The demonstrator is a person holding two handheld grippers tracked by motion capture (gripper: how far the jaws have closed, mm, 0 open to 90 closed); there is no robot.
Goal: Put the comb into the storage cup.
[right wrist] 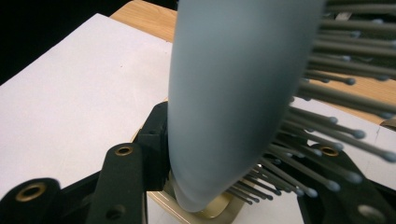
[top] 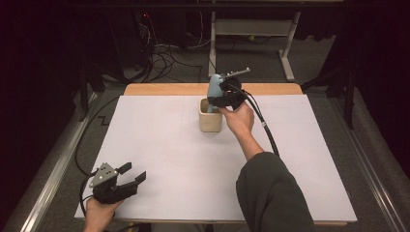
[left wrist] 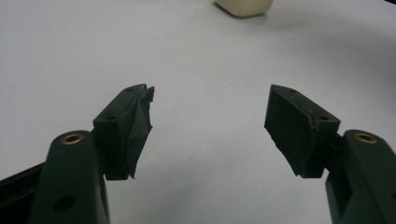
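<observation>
Standing upright in the beige cup (top: 211, 117): a pale-blue hairbrush (top: 213, 89) with grey ball-tipped bristles, right tool (top: 217, 98) flanking its head, grip unclear. Left tool (top: 132, 175) wide open, empty, at the white surface's (top: 159, 159) near-left corner, well apart.

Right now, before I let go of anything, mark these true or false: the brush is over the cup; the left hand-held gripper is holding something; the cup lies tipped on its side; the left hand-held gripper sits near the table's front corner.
1. The blue-grey hairbrush is at the beige cup, between the right hand-held gripper's jaws. True.
2. The left hand-held gripper holds something. False: its jaws stand apart with nothing between them.
3. The cup lies tipped on its side. False: it stands upright on the white table cover.
4. The left hand-held gripper sits near the cover's front left corner. True.
</observation>
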